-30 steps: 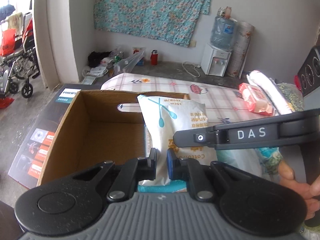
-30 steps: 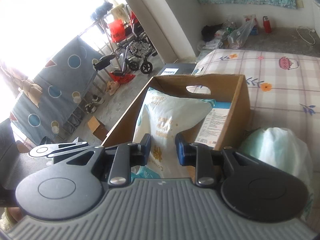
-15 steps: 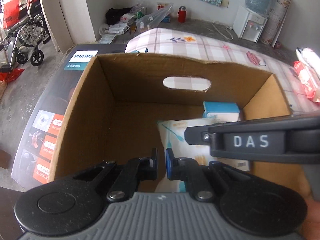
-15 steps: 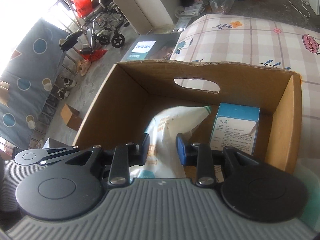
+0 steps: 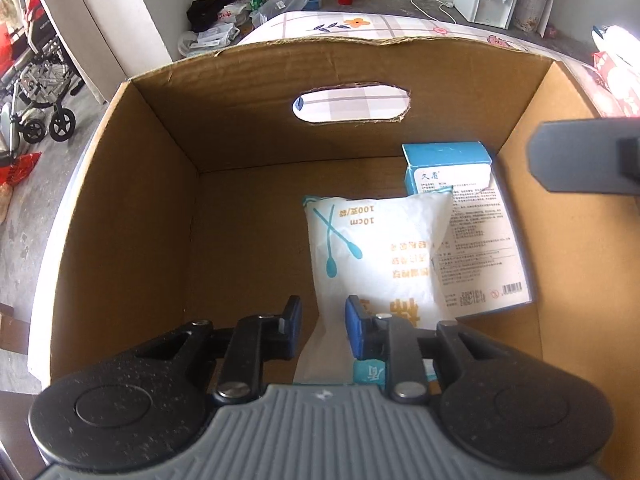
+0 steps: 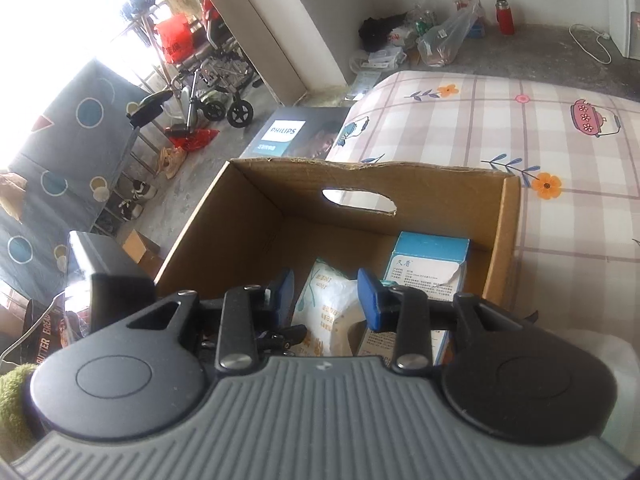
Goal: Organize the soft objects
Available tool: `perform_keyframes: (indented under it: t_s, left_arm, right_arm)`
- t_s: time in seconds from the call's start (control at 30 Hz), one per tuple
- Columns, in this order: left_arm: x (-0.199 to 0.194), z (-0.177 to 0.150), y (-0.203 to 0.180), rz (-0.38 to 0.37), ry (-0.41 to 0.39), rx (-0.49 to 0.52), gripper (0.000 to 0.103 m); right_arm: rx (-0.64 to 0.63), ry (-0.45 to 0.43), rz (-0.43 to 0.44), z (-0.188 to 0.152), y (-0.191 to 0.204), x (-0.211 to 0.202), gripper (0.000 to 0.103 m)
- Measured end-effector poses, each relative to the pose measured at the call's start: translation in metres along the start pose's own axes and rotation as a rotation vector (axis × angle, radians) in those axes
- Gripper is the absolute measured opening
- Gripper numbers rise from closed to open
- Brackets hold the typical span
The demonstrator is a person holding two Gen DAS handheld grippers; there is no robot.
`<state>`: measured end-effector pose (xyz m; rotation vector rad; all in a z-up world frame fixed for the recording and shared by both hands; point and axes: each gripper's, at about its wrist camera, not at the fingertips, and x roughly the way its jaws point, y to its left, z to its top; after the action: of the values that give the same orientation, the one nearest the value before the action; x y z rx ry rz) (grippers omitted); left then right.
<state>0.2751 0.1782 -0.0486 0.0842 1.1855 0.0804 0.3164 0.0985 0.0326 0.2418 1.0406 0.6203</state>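
Observation:
A white bag of cotton swabs lies on the floor of the open cardboard box, against a blue and white carton at the right wall. My left gripper hovers over the bag's near end with its jaws apart, not clamping it. My right gripper is open above the box, with the bag and carton below it. The right gripper's body shows at the right edge of the left wrist view.
The box stands on a bed with a checked floral sheet. A dark Philips box lies beside it. A wheelchair and bags stand on the floor beyond. Red-packaged soft packs lie on the bed to the right.
The bag went from held above the box to lying on its floor. Both grippers' jaws have opened off it, and the right gripper has drawn back upward.

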Motion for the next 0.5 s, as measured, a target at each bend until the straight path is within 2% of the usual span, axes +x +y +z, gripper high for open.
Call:
perform_keyframes:
  t_s: [0.17, 0.5]
  left_arm:
    - [0.004, 0.010, -0.001, 0.022, -0.017, -0.017, 0.026]
    - [0.014, 0.030, 0.001, 0.099, -0.031, -0.059, 0.026]
  right_arm:
    - [0.012, -0.016, 0.015, -0.007, -0.007, -0.017, 0.034]
    - [0.044, -0.024, 0.028, -0.017, -0.012, -0.023, 0.034]
